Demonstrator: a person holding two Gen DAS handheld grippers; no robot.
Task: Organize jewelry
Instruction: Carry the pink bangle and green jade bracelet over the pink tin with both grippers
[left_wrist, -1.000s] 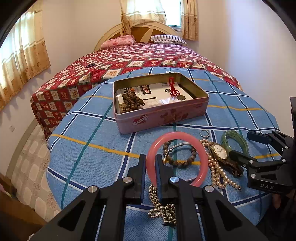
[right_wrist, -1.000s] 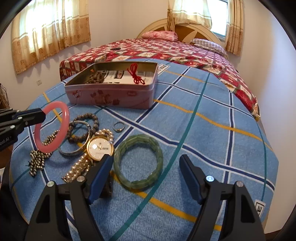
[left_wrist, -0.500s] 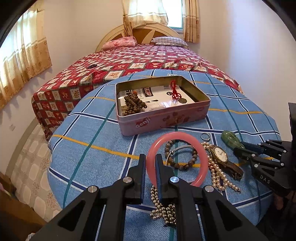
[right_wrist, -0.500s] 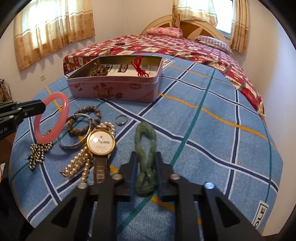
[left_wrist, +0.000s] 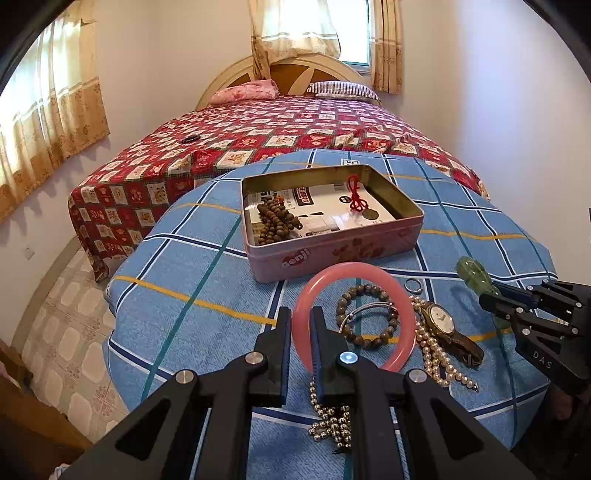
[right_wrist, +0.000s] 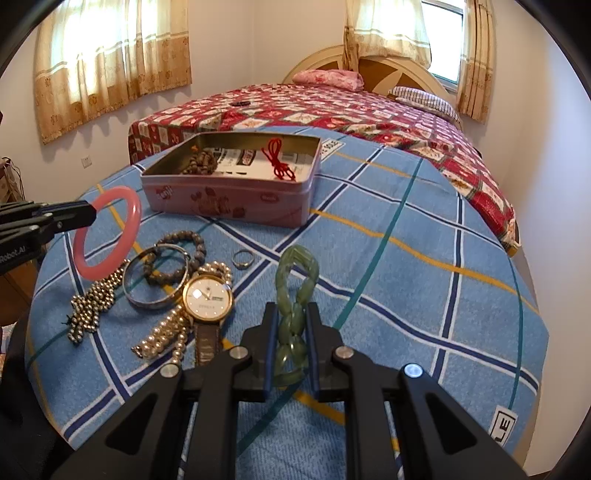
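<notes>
My left gripper (left_wrist: 298, 314) is shut on a pink bangle (left_wrist: 402, 306) and holds it upright just above the blue checked tablecloth. My right gripper (right_wrist: 291, 308) is shut on a green linked bracelet (right_wrist: 297, 266), which is squeezed into a narrow loop that sticks out past the fingertips. In the left wrist view the same bracelet (left_wrist: 472, 273) pokes out of the right gripper (left_wrist: 491, 295) at the right edge. An open pink tin (right_wrist: 229, 199) stands farther back and holds a brown bead string (left_wrist: 275, 221) and a red cord pendant (left_wrist: 356, 195).
On the cloth between the grippers lie a gold watch (right_wrist: 207, 297), a pearl strand (right_wrist: 166, 332), a silver bangle (right_wrist: 147, 295), a brown bead bracelet (right_wrist: 195, 243), a ring (right_wrist: 242, 258) and a metal ball chain (right_wrist: 92, 302). A bed with a red quilt (left_wrist: 258, 140) stands behind the round table.
The right gripper's jaws closed on the green bracelet and pressed its round shape into a narrow loop. The left gripper kept its hold on the pink bangle.
</notes>
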